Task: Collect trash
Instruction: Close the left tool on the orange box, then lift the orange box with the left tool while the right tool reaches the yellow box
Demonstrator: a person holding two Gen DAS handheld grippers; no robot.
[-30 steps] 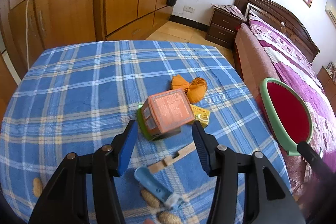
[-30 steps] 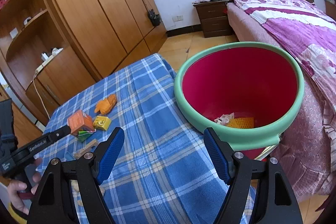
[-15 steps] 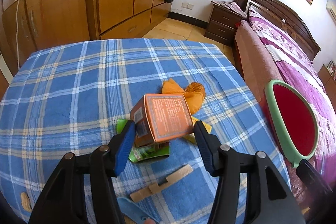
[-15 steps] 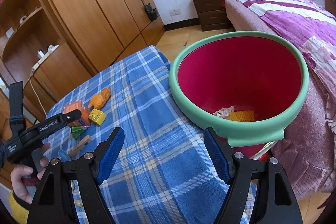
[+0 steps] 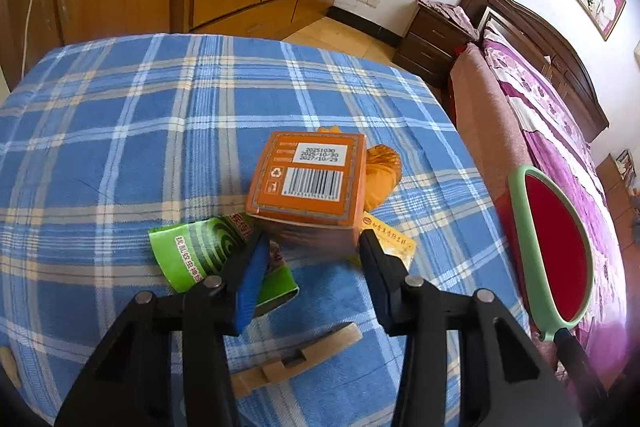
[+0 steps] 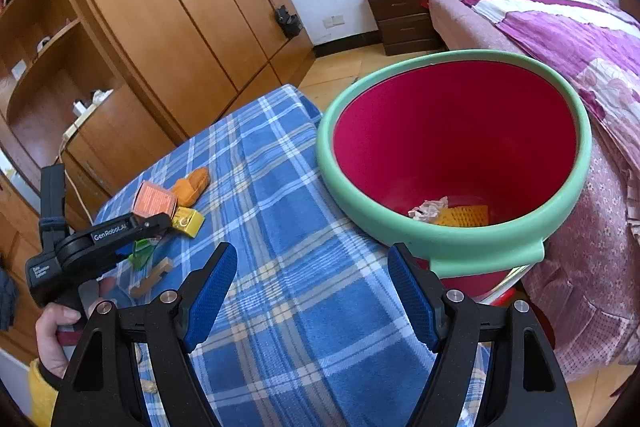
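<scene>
Left wrist view: left tool (image 5: 310,247) has just been closing on orange box (image 5: 310,183), fingers on both its sides; contact not clear, box sits on counter (image 5: 120,131) w/ green wrapper (image 5: 192,251) beside. Right tool (image 6: 312,291) spread wide, empty, parked by red bin (image 6: 452,155) — prob. kept clear so box can go in.

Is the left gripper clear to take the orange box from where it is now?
Probably yes: the left gripper straddles the orange box, jaws just closing. The green packet lies under its left finger.
</scene>
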